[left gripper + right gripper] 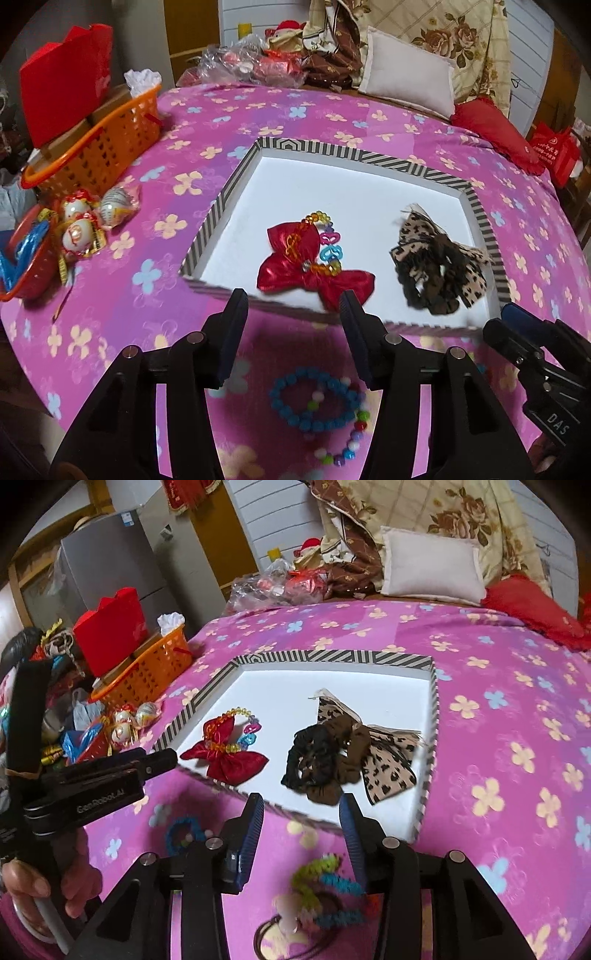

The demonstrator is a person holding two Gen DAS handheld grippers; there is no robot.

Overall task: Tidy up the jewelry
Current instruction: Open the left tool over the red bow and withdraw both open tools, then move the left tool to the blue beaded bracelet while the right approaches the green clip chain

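On the bed, a striped-rim tray [236, 177] sits on the pink flowered cover [184, 314]. Red bow [314, 273] with a coloured chain lies tray-left, leopard bow and dark scrunchies [332, 757] tray-right. Left gripper [293, 306] jaws apart, empty, above the tray's near edge; blue bead bracelet [314, 406] on the cover below. Right gripper [301, 810] jaws apart, empty; blurred multicolour hair ties [325, 893] beneath. Orange basket [110, 140] far left.

Home bedroom: floral bedspread [332, 122], pillow [410, 75], fridge [110, 568].
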